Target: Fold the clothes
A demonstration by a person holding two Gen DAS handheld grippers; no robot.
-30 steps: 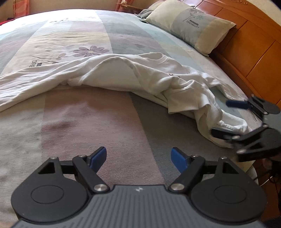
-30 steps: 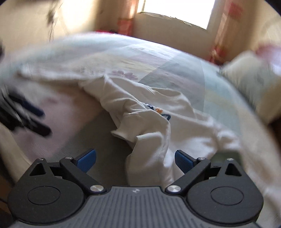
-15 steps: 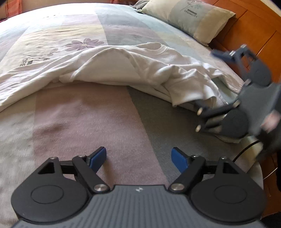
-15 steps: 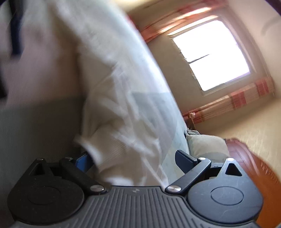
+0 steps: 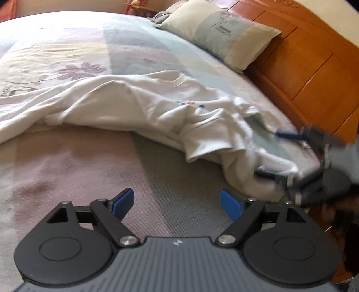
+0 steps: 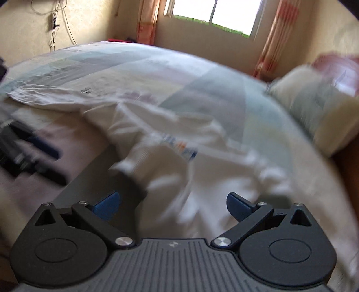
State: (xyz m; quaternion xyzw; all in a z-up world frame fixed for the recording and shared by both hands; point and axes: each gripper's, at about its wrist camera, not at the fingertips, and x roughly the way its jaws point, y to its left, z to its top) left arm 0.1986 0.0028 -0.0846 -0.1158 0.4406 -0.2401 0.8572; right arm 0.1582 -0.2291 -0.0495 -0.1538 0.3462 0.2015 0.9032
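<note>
A crumpled white shirt lies across the patchwork bedspread, its bunched end near the bed's right edge. My left gripper hovers over bare bedspread in front of the shirt; its jaws are opening and nothing is between them. My right gripper shows blurred at the right, open, its fingers either side of the shirt's bunched end. In the right wrist view the right gripper stands open over the white shirt, the cloth lying between its blue pads without being pinched. The left gripper appears blurred at the left.
A pillow leans on the wooden headboard at the back right. The bed's edge runs close by the right gripper. A window with striped curtains lies beyond the bed's far side.
My right gripper swung up and rolled sideways half a second ago, then came back down level around the shirt's bunched end. The left gripper crept slightly forward.
</note>
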